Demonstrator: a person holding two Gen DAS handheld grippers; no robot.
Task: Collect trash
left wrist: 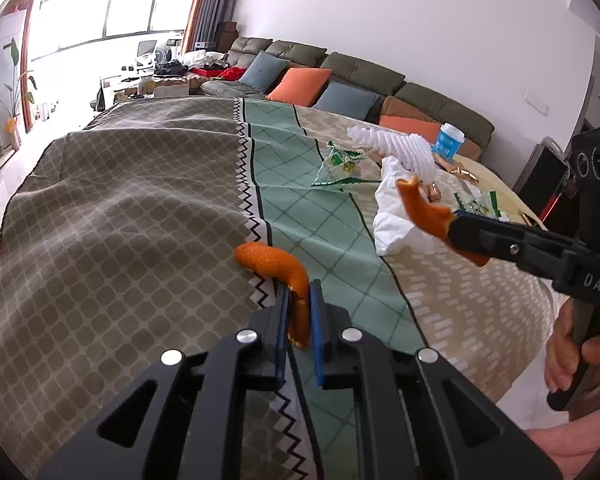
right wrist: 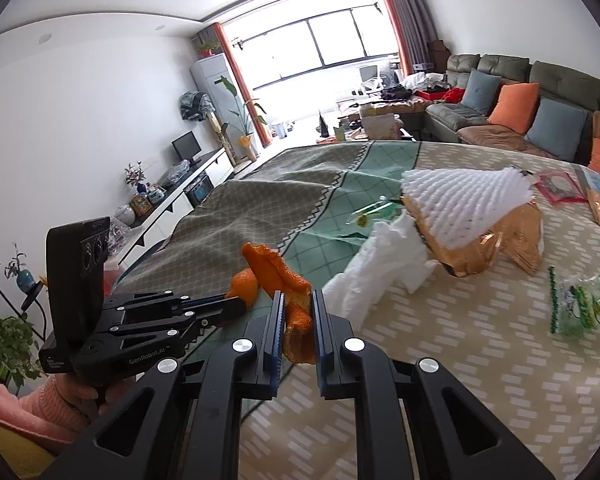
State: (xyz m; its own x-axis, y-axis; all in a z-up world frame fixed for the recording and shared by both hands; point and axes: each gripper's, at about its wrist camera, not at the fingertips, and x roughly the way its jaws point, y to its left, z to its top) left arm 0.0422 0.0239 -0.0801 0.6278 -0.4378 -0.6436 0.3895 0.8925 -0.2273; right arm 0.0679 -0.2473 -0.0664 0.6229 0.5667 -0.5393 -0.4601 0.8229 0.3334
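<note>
My left gripper (left wrist: 299,304) is shut on a curved strip of orange peel (left wrist: 278,266) and holds it above the tablecloth. My right gripper (right wrist: 298,308) is shut on a second piece of orange peel (right wrist: 280,270); it also shows in the left wrist view (left wrist: 424,210), at the tip of the right gripper (left wrist: 458,230). In the right wrist view the left gripper (right wrist: 236,306) is at lower left with its peel (right wrist: 246,284). On the table lie a crumpled white tissue (right wrist: 380,260), white foam fruit netting (right wrist: 460,204), gold wrappers (right wrist: 512,236) and green-edged clear wrappers (right wrist: 580,308).
The table carries a patterned cloth, brown, green and beige (left wrist: 140,200). A blue-labelled tub (left wrist: 448,140) stands at its far end, and a red packet (right wrist: 558,186) lies near it. A sofa with cushions (right wrist: 516,108) runs along the wall behind. The table's edge (left wrist: 536,344) is at right.
</note>
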